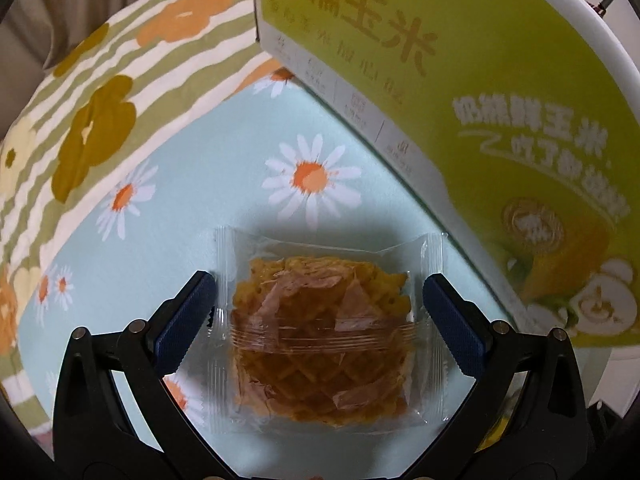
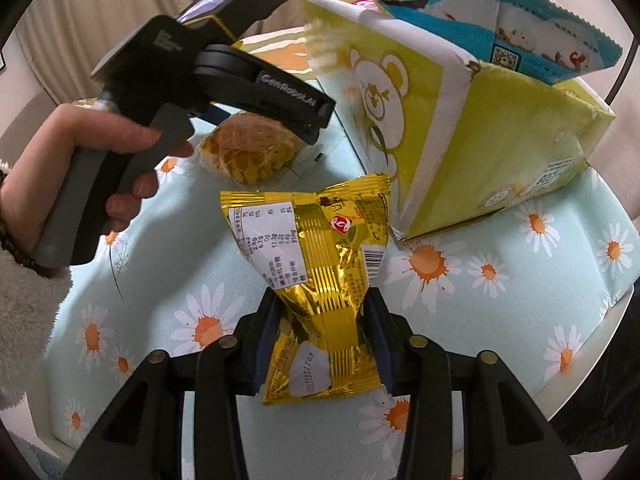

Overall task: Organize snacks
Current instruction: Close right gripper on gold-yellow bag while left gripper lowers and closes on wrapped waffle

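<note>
Snacks on daisy-print cloth (image 2: 500,300). Left gripper (image 1: 320,312) spread wide either side of clear-wrapped waffle cake (image 1: 320,320), pads not pressing, cake flat on cloth. Gold foil packet (image 2: 320,264) pinched tight in right gripper (image 2: 322,328). Yellow-green box (image 2: 460,132) just beyond, farther right.

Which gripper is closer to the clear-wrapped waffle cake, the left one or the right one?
Left. The left gripper straddles the waffle cake, open fingers on either side. The right gripper is farther back, shut on a gold snack packet.

Left gripper (image 1: 320,304) jaws wide; right gripper (image 2: 322,320) clamped.
</note>
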`<state>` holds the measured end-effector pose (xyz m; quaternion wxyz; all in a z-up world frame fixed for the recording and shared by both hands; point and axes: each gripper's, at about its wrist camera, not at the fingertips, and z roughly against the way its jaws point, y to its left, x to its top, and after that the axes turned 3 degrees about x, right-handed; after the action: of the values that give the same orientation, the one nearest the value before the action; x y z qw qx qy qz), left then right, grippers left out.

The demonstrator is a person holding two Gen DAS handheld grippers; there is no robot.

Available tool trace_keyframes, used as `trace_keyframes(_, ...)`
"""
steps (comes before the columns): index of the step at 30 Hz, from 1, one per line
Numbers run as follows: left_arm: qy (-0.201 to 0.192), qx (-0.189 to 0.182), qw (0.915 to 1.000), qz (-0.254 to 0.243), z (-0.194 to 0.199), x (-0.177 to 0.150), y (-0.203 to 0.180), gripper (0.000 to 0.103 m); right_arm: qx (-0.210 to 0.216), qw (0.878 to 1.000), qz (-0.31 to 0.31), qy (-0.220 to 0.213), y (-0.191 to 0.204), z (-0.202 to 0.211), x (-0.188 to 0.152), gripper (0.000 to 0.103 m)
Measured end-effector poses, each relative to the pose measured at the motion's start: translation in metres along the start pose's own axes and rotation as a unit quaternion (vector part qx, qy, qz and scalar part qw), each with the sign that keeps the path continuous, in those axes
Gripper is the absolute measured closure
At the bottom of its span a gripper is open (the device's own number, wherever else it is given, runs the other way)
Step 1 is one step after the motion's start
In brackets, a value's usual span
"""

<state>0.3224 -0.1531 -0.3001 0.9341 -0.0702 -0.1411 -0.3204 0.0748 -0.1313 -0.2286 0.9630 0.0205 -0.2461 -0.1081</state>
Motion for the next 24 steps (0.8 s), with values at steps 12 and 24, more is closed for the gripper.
trace_keyframes(12, 0.038, 0.009, 0.9990, 0.021, 0.026, -0.061, 0.037, 0.000, 0.023, 1.000, 0.009, 0.006, -0.001, 0.000, 0.002, 0.064)
trace_keyframes(24, 0.070, 0.028, 0.9831, -0.167, 0.063, -0.086, 0.022, 0.000, 0.036, 0.999, 0.002, 0.017, -0.008, -0.003, 0.010, 0.064)
